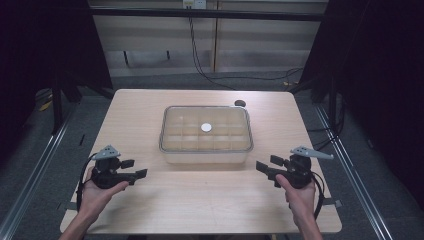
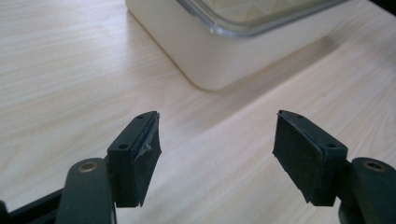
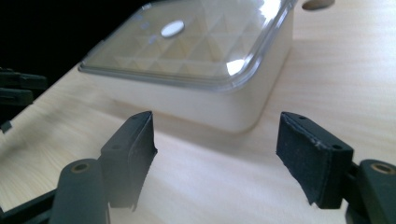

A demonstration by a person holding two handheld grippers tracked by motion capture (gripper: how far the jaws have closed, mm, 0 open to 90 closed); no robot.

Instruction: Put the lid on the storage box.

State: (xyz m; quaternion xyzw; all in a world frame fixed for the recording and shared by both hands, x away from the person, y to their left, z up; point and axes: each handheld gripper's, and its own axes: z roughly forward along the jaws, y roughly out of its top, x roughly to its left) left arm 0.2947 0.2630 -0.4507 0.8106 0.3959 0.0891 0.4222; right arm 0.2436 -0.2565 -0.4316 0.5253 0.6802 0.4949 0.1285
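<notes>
Hands flank the cream rectangular plastic compartment box with clear lid [image 1: 206, 134], mid-desk [image 1: 200, 205], each hand-held gripper, left [image 1: 133, 170] and right [image 1: 269, 167], released and empty, aimed at its near corners as if for a two-sided grasp.

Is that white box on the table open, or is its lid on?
Lid on. The clear lid lies flat across the box, its rim lining the box's edges all round in the high view.

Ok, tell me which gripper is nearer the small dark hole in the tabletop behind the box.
Right. The right gripper sits off the box's near right corner, on the hole's side; the left gripper is off the near left corner, farther away.
</notes>
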